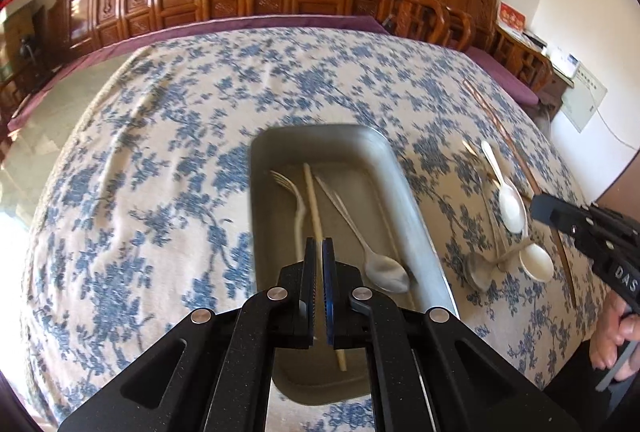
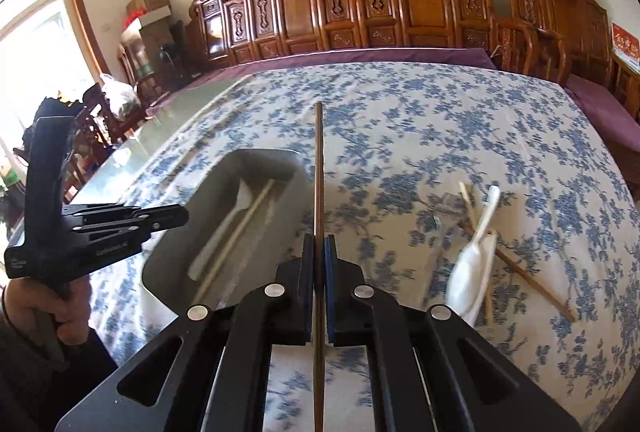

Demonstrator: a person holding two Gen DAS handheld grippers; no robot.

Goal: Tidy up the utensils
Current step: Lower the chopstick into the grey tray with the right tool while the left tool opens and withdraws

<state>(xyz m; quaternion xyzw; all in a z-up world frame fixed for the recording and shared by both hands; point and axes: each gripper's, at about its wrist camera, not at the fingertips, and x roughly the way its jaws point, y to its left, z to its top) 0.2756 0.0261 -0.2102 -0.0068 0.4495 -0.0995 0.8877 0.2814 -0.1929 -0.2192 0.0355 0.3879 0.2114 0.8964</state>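
A metal tray (image 1: 404,192) (image 2: 240,157) lies on the blue-flowered cloth. In it are a white fork (image 1: 295,200), a pale chopstick (image 1: 315,210) and a metal spoon (image 1: 384,268). My left gripper (image 1: 319,244) (image 2: 182,217) hangs shut over the tray's near end with nothing between its pads. My right gripper (image 2: 319,238) (image 1: 536,206) is shut on a brown chopstick (image 2: 319,168) (image 1: 504,136), just right of the tray. It points away over the cloth. Loose white spoons (image 1: 512,204) (image 2: 468,272), a metal spoon (image 1: 478,272) and more chopsticks (image 2: 532,276) lie in a heap on the cloth to the right.
Carved wooden chairs (image 2: 416,0) line the far side of the table, behind a purple cloth edge (image 2: 400,55). Bare glass tabletop (image 2: 160,136) shows left of the flowered cloth. A person's hand (image 2: 60,312) grips the left tool's handle.
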